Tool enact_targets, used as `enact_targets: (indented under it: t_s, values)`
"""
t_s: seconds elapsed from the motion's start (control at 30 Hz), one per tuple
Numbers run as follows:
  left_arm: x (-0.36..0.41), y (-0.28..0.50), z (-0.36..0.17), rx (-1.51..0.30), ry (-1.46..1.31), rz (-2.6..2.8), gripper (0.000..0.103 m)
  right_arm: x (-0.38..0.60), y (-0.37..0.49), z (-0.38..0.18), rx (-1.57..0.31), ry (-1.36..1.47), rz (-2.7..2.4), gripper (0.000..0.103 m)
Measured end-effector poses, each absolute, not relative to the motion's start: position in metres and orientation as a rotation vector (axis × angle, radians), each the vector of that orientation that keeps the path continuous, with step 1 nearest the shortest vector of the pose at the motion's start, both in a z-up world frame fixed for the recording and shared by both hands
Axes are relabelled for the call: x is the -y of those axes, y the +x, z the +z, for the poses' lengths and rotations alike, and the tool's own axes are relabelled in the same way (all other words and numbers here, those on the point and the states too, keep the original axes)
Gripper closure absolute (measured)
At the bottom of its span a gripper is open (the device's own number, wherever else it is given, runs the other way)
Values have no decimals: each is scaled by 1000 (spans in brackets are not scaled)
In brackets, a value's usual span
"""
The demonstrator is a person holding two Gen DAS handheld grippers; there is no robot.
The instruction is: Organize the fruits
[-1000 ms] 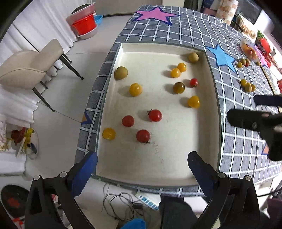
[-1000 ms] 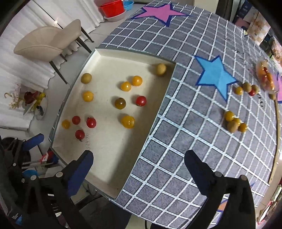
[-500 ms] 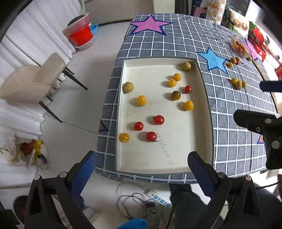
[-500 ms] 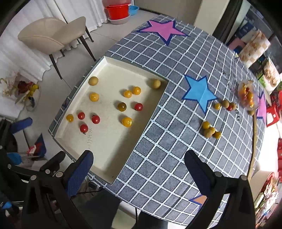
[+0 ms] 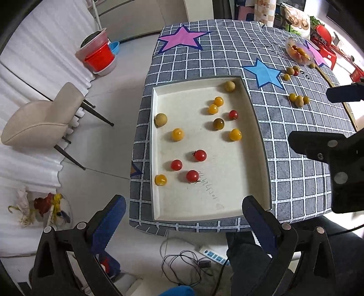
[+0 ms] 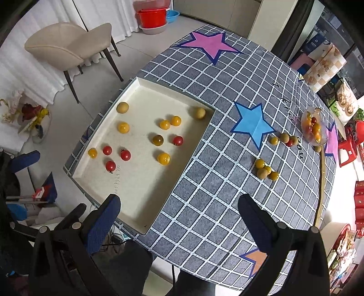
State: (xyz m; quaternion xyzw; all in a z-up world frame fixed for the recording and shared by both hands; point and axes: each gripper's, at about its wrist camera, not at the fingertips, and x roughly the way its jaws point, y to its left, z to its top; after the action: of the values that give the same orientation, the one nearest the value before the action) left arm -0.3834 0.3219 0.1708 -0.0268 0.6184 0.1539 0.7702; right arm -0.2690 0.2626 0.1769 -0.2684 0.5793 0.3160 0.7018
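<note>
A cream tray (image 5: 227, 200) (image 6: 136, 205) lies on the checked tablecloth and holds several red, yellow and brownish small fruits, such as a red tomato (image 5: 192, 175) and a yellow one (image 6: 163, 158). More fruits lie loose on the cloth in two clusters (image 6: 266, 169) (image 6: 284, 139). A clear bag of fruits (image 6: 312, 128) lies at the far right. My left gripper (image 5: 182, 218) is open and empty, high above the tray's near edge. My right gripper (image 6: 179, 216) is open and empty, high above the cloth beside the tray.
The right gripper's body (image 5: 336, 154) shows at the right in the left wrist view. A beige chair (image 6: 68, 47) and red basins (image 6: 152, 16) stand on the floor to the left. Cables and a power strip (image 5: 213, 253) lie under the table's near edge.
Both grippers have risen and pulled back from the table, so the tray and fruits look smaller and farther. The fruits have not moved. Both grippers stay open.
</note>
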Motion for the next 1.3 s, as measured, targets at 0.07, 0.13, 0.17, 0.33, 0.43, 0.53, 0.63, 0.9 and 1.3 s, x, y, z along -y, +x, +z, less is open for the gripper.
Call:
enact_targets:
  t_s: [0.07,0.13,0.17,0.33,0.43,0.53,0.63,0.9,1.3]
  values:
    - [-322,-384,171,-1339,-59,335,0,-262,-270,176,-1295,-593,702,0]
    - [-323,-385,173,-1335,-61,341,0,-262,-271,176,-1299,-590,703,0]
    - [-323,-386,173,-1334,-63,343,0,-262,-272,176,-1299,-590,704,0]
    - [-324,-387,173,-1335,-66,348,0,-262,-273,176,-1300,-592,705,0]
    - [-323,-387,173,-1334,-63,345,0,-262,-276,176,-1301,-594,705,0]
    - [-321,-386,173,-1335,-57,337,0,-262,-276,176,-1300,-592,702,0]
    - [-319,-387,173,-1336,-49,331,0,-261,-275,175,-1307,-583,696,0]
    - [-319,-387,172,-1338,-53,332,0,-260,-277,174,-1313,-578,695,0]
    - [-318,-384,171,-1341,-57,308,0,-261,-277,172,-1316,-578,694,0]
